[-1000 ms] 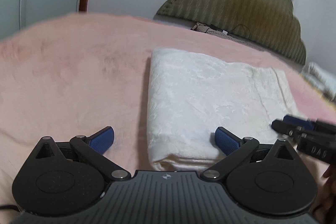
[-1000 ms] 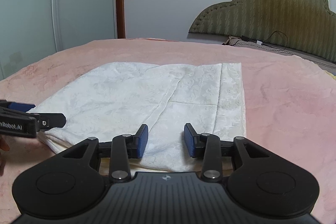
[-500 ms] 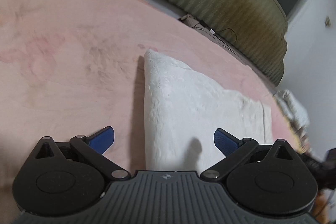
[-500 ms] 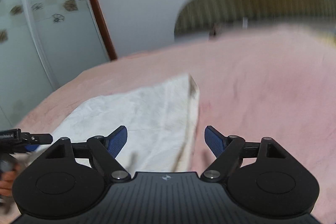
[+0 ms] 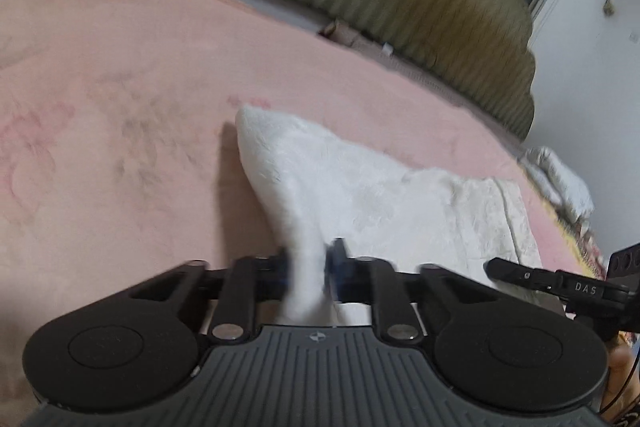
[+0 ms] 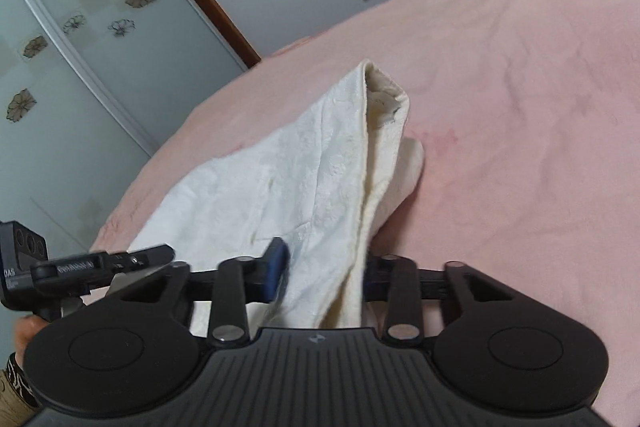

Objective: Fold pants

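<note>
White pants (image 5: pixel 372 195), already folded to a flat pad, near the middle of pink bed (image 5: pixel 120 87), near edge lifted. Left gripper (image 5: pixel 308 273): jaws closing, pinched narrow on near left corner, cloth bunched between pads. Right gripper (image 6: pixel 324 271): jaws closing on thicker near right corner, several layers between pads. Judged light, soft and limp, textured rather than slippery, not fragile; layers prone to slide apart and sag between the two holds. Best taken at the two near corners, through all layers, kept taut and level.
</note>
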`<action>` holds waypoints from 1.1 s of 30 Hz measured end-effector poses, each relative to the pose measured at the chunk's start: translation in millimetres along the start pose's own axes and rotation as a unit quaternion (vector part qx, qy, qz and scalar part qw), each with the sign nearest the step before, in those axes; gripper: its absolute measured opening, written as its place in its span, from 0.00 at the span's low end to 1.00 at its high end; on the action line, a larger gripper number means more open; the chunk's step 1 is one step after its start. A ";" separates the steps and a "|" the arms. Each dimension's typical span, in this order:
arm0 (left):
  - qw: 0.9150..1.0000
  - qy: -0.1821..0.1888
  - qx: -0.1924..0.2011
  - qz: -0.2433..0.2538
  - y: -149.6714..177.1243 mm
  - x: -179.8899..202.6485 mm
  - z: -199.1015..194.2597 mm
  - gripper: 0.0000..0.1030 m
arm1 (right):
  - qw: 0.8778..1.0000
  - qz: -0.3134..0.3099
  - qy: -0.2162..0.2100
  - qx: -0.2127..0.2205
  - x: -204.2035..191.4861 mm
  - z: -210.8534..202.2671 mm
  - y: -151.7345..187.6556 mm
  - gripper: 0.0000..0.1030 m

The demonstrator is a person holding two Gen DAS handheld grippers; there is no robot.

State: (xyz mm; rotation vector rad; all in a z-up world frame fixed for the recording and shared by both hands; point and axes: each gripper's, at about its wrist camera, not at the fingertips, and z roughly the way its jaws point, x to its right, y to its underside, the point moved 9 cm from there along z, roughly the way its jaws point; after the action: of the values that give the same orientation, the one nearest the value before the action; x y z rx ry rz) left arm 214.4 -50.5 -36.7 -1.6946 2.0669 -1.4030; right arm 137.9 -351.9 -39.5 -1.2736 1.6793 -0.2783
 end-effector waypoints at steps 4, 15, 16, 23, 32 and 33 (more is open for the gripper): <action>0.998 -0.019 0.051 0.035 -12.1 7.8 -21.5 0.09 | 0.999 -0.039 0.007 0.027 -21.7 -4.5 -9.5 0.21; 0.986 -0.123 0.078 0.086 -65.1 -29.0 -34.5 0.28 | 0.997 -0.059 -0.014 0.043 -84.4 39.5 -49.8 0.24; 0.986 -0.139 0.059 0.072 -62.5 -44.4 -27.7 0.30 | 0.998 -0.051 0.003 0.027 -81.0 51.3 -46.4 0.25; 0.983 -0.166 0.080 -0.001 -44.2 -88.1 -52.4 0.50 | 0.992 -0.062 0.108 0.015 -54.8 51.7 -13.8 0.63; 0.955 -0.245 0.089 0.141 -3.1 -59.9 -60.4 0.78 | 0.983 -0.161 0.075 0.047 -91.4 7.0 33.2 0.66; 0.955 -0.250 0.093 0.131 -2.9 -60.1 -65.6 0.77 | 0.980 -0.166 0.102 0.039 -86.5 10.2 37.7 0.66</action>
State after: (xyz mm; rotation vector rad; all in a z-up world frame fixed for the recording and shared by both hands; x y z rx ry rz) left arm 198.8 36.2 -24.0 -1.4444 1.7345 -0.9313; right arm 121.1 -260.2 -22.1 -1.5052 1.6005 -0.6879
